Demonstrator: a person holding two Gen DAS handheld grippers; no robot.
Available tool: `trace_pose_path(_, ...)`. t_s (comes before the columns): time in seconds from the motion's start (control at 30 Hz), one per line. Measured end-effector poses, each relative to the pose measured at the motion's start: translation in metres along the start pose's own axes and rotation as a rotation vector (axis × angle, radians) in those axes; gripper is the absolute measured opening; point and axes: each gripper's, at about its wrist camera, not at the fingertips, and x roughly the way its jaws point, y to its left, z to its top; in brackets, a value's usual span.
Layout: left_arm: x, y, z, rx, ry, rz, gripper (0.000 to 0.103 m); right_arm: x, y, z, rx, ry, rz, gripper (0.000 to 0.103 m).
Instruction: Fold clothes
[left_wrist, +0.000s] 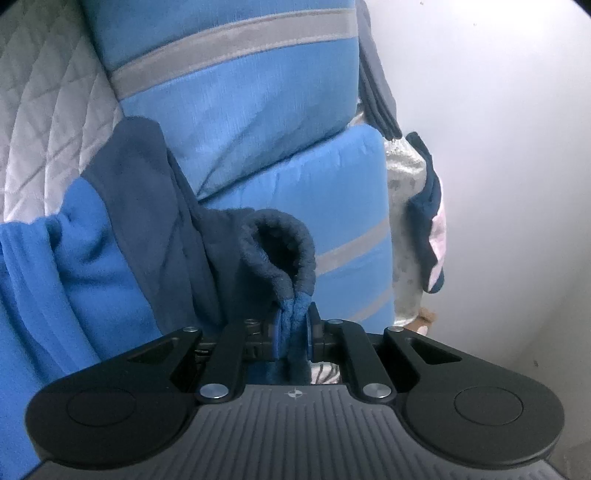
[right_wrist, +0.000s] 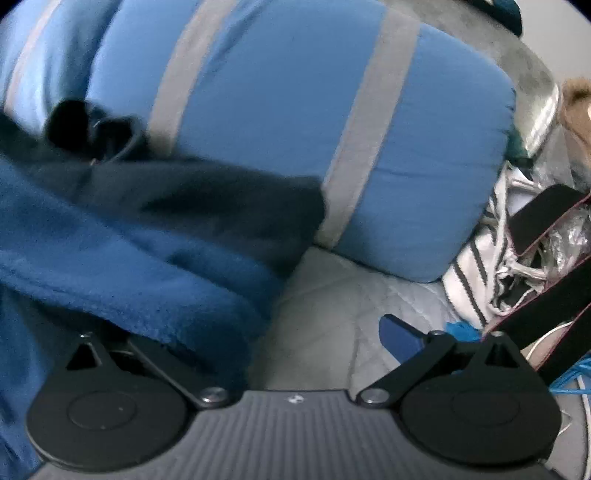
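Observation:
A blue and navy fleece garment (left_wrist: 122, 236) lies on a quilted grey bed cover (left_wrist: 40, 122). My left gripper (left_wrist: 292, 334) is shut on a bunched fold of the fleece garment, with a navy cuff (left_wrist: 280, 243) looping up just beyond the pads. In the right wrist view the fleece garment (right_wrist: 147, 266) lies at the left and drapes over the left finger. My right gripper (right_wrist: 295, 339) is open over the bed cover (right_wrist: 325, 314); its right blue pad (right_wrist: 400, 338) shows bare.
Blue pillows with grey stripes (left_wrist: 240, 92) (right_wrist: 303, 118) stand behind the garment. A white wall (left_wrist: 509, 184) is at the right. A pile of white striped cloth, black straps and cords (right_wrist: 517, 266) lies at the right of the bed.

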Motion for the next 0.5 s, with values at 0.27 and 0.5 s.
trace_pose_path(0.27, 0.003, 0.0, 0.001, 0.008, 0.0, 0.032, 0.012, 0.003, -0.029, 0.044, 0.192, 0.21, 0.151, 0.103)
trace_pose_path(0.5, -0.002, 0.002, 0.002, -0.002, -0.009, 0.027, 0.012, 0.0, 0.0, 0.017, 0.114, 0.262, 0.217, 0.103)
